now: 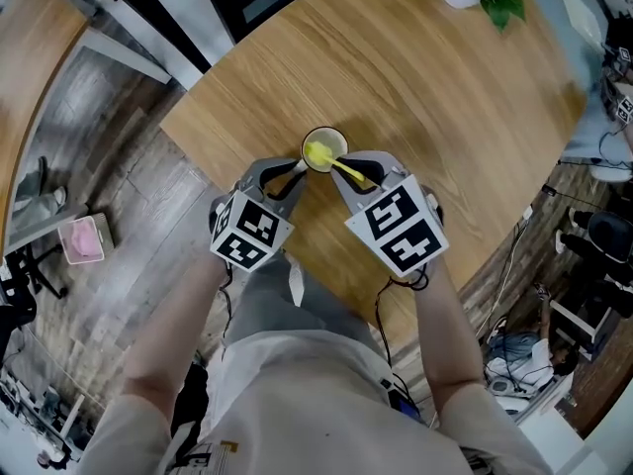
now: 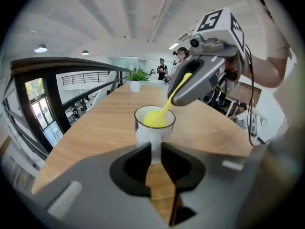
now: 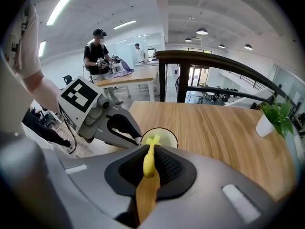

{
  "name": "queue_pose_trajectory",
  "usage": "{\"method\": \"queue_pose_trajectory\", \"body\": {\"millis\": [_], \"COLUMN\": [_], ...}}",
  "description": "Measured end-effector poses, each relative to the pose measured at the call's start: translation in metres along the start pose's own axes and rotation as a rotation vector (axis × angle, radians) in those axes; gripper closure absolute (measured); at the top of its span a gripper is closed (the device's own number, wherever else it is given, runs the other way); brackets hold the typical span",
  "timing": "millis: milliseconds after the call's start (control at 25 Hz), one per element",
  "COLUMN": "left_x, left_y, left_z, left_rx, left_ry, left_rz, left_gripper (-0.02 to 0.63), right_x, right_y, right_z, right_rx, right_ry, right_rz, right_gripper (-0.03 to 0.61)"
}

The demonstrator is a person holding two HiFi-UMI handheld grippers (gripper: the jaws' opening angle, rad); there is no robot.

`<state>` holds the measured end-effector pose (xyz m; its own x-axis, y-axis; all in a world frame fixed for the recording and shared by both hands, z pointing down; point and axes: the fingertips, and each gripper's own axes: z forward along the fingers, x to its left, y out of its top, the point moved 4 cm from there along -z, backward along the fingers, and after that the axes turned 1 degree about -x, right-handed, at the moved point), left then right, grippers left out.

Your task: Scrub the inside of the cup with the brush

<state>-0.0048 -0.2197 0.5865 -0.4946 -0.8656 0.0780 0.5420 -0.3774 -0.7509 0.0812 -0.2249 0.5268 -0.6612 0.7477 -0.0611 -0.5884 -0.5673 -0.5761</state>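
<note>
Left claw (image 2: 155, 152) pinches the white ceramic cup (image 2: 144, 135) from 7 o'clock; right claw (image 1: 358, 166) clamps the yellow plastic brush (image 3: 148, 163); I'd swirl gently.

The table (image 1: 425, 87) beneath the left gripper (image 2: 155, 149) is pale, straight-grained wood with a matt finish. The cup (image 2: 151, 136) between its jaws looks like glossy white ceramic. The brush (image 3: 149, 162) in the right gripper (image 3: 151, 150) is smooth yellow plastic. That gripper's pads (image 3: 167, 167) are black and finely textured, and its shell is matt grey.
</note>
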Motion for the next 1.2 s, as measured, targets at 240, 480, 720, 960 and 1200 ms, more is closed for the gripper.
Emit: {"method": "queue_pose_trajectory", "body": {"millis": [240, 480, 720, 960, 1200], "left_x": [0.001, 0.000, -0.002, -0.003, -0.001], "left_y": [0.000, 0.000, 0.000, 0.000, -0.001], "left_z": [-0.001, -0.001, -0.001, 0.000, -0.001], "left_rx": [-0.004, -0.001, 0.002, -0.001, 0.000], "left_ry": [-0.009, -0.018, -0.027, -0.035, -0.017], "left_rz": [-0.001, 0.008, -0.008, -0.025, -0.043], "left_gripper": [0.555, 0.555, 0.557, 0.557, 0.558], "right_x": [0.002, 0.000, -0.001, -0.008, -0.018], "right_y": [0.004, 0.013, 0.020, 0.009, 0.005], "right_z": [0.007, 0.016, 0.035, 0.046, 0.039], "right_rx": [0.040, 0.084, 0.099, 0.154, 0.216], "right_ry": [0.005, 0.028, 0.012, -0.034, -0.086], "right_rz": [-0.054, -0.166, -0.204, -0.227, -0.246], "right_gripper": [0.545, 0.545, 0.545, 0.546, 0.546]}}
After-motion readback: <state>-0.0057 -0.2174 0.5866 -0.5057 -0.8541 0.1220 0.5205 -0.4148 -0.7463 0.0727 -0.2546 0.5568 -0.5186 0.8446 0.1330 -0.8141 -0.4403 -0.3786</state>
